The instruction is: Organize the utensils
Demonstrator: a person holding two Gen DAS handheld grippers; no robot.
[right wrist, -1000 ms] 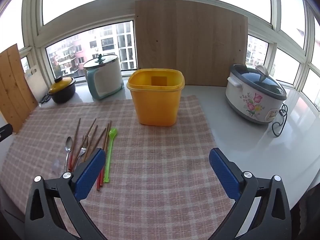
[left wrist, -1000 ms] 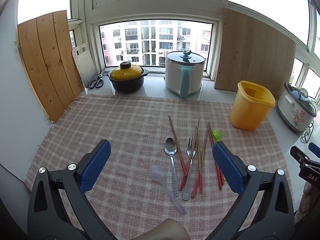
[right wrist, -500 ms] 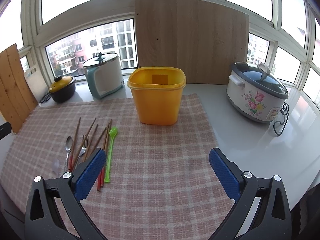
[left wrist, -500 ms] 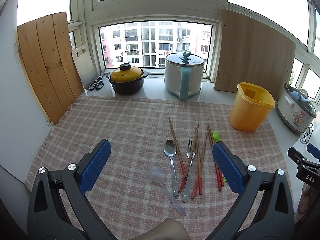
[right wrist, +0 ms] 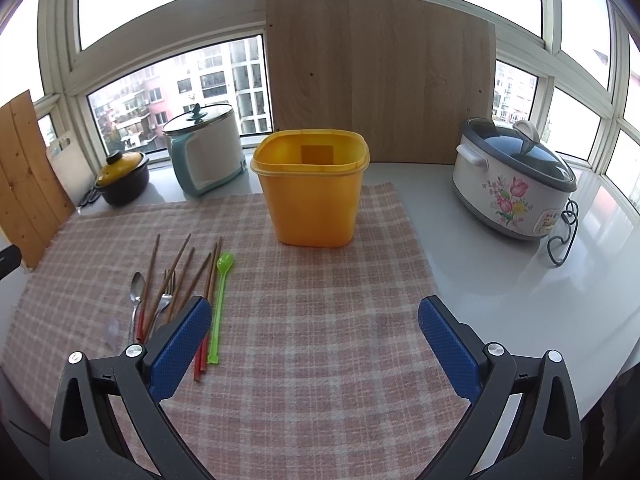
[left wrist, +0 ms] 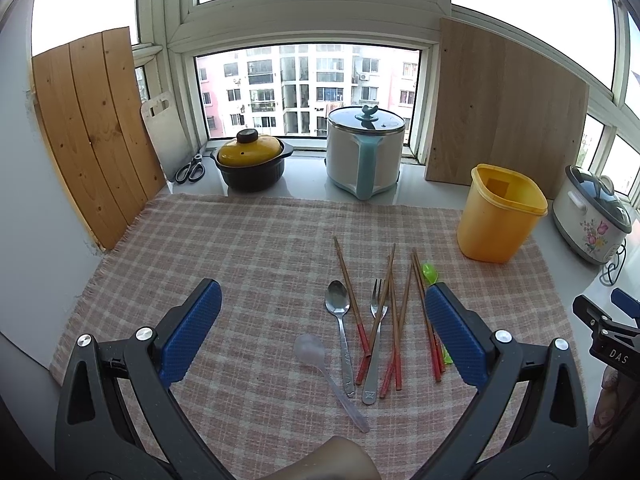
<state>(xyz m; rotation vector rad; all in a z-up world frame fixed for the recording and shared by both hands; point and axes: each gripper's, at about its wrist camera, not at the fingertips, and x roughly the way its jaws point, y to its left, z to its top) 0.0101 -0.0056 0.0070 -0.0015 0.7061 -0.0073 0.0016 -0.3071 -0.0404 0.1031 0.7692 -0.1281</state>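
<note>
Utensils lie on a pink checked cloth [left wrist: 240,248]: a metal spoon [left wrist: 340,320], a metal fork [left wrist: 374,344], several red-tipped wooden chopsticks [left wrist: 394,320], a clear plastic spoon [left wrist: 320,364] and a green plastic spoon [right wrist: 219,300]. An empty yellow tub [left wrist: 498,212] stands at the cloth's far right; it also shows in the right wrist view [right wrist: 310,192]. My left gripper [left wrist: 320,336] is open and empty above the utensils. My right gripper [right wrist: 314,344] is open and empty over bare cloth, right of the utensils.
On the sill stand a black pot with a yellow lid [left wrist: 250,162], a white and teal cooker [left wrist: 364,152], scissors [left wrist: 192,168] and leaning wooden boards [left wrist: 504,108]. A floral slow cooker [right wrist: 514,186] with its cord sits on the white counter at right.
Both grippers have drifted back a little, so the scene sits slightly farther away. Nothing on the cloth has moved.
</note>
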